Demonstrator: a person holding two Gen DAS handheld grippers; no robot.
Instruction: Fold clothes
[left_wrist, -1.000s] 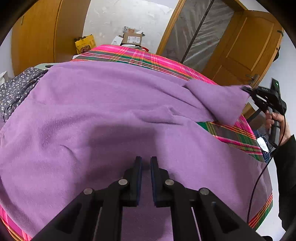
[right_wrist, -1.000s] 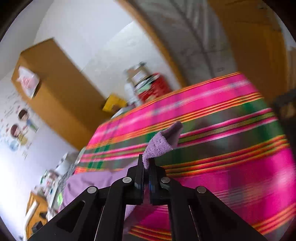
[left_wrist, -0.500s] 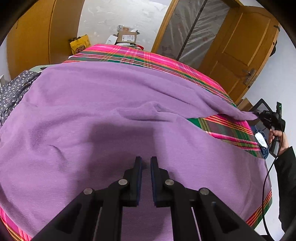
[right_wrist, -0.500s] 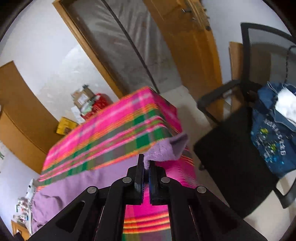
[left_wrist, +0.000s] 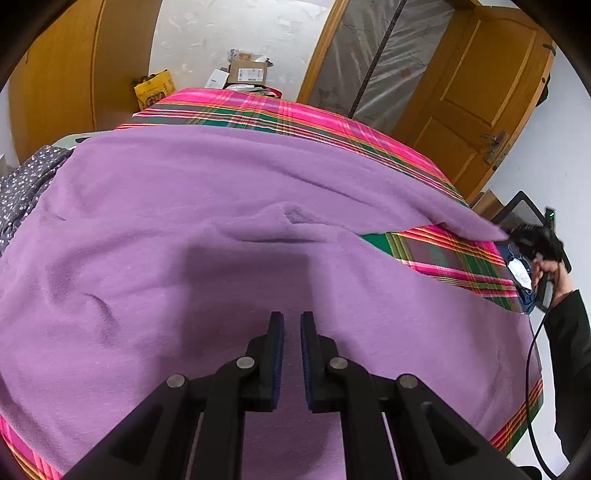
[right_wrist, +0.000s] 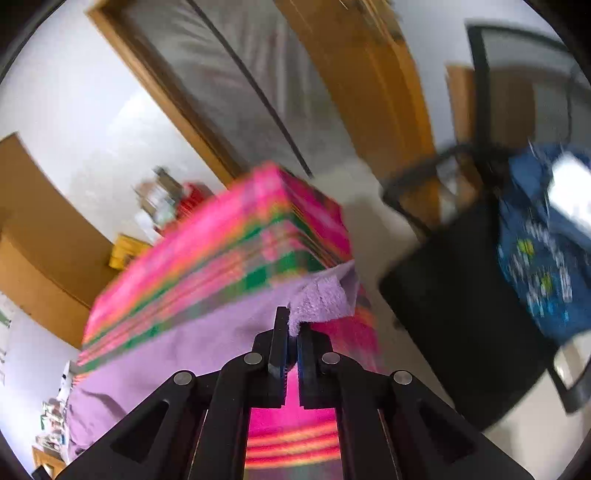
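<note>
Currently, the jaws of the right gripper (right_wrist: 292, 332) have just been opening and stand a narrow slot apart; a corner of the purple garment (left_wrist: 229, 229) is seen between the pads at their tips, and whether it is clamped or already slack cannot be told. Beyond those tips, the corner is bunched at the edge of the plaid bed cover (right_wrist: 229, 251), with a black chair (right_wrist: 443, 288) carrying blue clothing (right_wrist: 539, 258) farther off to the right.

The jaws of the left gripper (left_wrist: 291, 325) are held almost closed, a thin gap being left between the blue pads, and nothing is gripped. They are poised above the near part of the garment, which is spread flat ahead of and to both sides of them. Ahead and to the right, a narrow strip of the cloth is drawn out toward the right gripper, leaving a wedge of bed cover exposed. A dotted grey garment (left_wrist: 22, 184) lies far left.

The step in hand is judged to be spreading and smoothing, with the far corner being set down at the bed's edge. Release of that corner is to be completed, and the right gripper withdrawn without dragging the cloth. An edge is then to be selected for the first fold. Care is required that the drawn-out strip does not slide off the edge.
</note>
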